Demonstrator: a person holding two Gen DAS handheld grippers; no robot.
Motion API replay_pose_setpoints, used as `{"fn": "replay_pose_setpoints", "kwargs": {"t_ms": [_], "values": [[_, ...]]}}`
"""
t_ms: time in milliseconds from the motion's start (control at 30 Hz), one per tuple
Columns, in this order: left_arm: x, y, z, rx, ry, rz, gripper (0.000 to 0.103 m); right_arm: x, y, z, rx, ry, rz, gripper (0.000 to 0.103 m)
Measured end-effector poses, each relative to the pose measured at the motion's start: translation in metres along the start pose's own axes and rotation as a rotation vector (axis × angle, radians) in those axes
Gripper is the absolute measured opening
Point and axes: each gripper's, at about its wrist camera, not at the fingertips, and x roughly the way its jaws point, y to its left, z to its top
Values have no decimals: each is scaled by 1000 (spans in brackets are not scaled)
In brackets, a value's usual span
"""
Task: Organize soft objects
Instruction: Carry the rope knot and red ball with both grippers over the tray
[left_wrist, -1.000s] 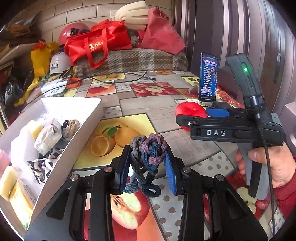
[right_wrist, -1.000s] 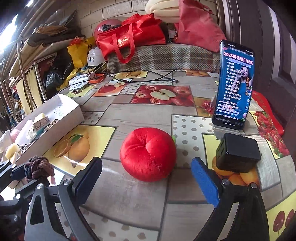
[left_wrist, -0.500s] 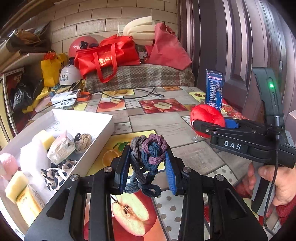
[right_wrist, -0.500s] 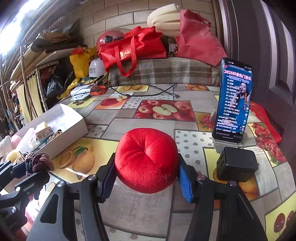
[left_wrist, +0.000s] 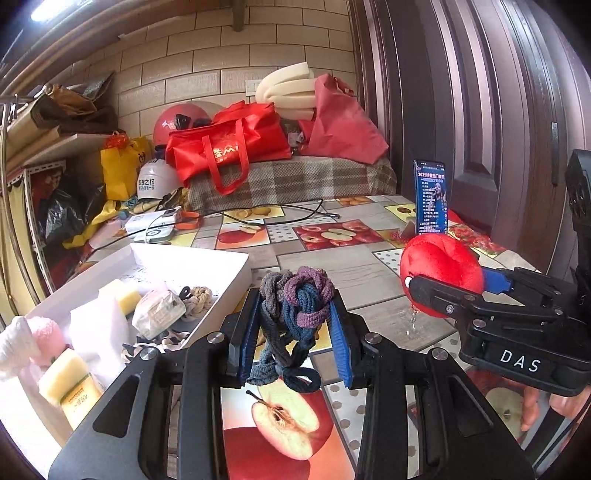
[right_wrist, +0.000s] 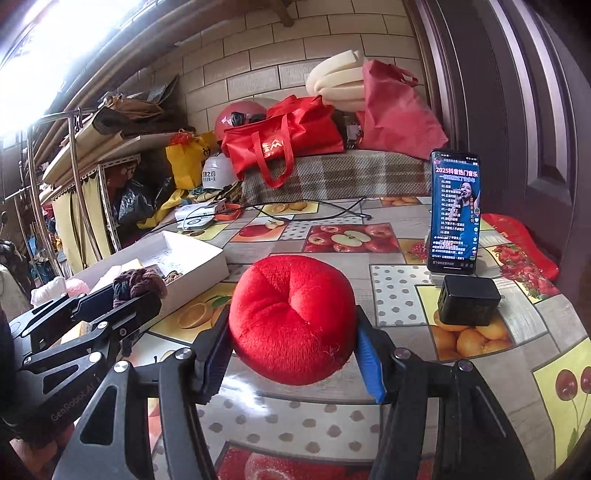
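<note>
My left gripper (left_wrist: 293, 328) is shut on a bundle of grey, purple and blue hair ties (left_wrist: 293, 308), held above the table just right of the white box (left_wrist: 207, 260). The box holds sponges, a pink puff and other soft things. My right gripper (right_wrist: 293, 349) is shut on a red plush ball (right_wrist: 291, 317), lifted off the table. The ball also shows in the left wrist view (left_wrist: 441, 273), to the right of the hair ties. The left gripper with the hair ties (right_wrist: 138, 282) shows at the left of the right wrist view.
A phone (right_wrist: 456, 210) stands upright on a stand at the right, with a black adapter (right_wrist: 469, 304) in front of it. A cable (right_wrist: 314, 212) lies across the far table. Red bags (right_wrist: 284, 142) and helmets are piled at the back.
My right gripper closed on the red ball and lifted it off the table. Both grippers rose; the left one kept its hold on the hair ties.
</note>
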Motion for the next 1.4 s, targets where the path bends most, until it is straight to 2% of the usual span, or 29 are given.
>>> {"fn": "replay_pose_setpoints", "kwargs": {"t_ms": [367,600,767,867,1000,1333,1400], "values": [[-24,38,-10,9,-51,110,35,3,46,-5,-66,-18,70,60],[-34,101,-17,-65,-58,214,35,24,84,0,-110,-12,110,60],[-32,161,-21,-170,-57,311,35,43,111,5,-152,-3,131,60],[-27,176,-21,-201,-61,294,35,51,124,8,-168,-28,159,60],[-21,181,-18,-184,-82,285,35,67,144,14,-199,-46,182,60],[-3,207,-14,-257,-41,295,35,109,196,26,-293,-27,208,61],[-2,209,-14,-267,-39,298,42,115,199,28,-291,-15,202,62]]}}
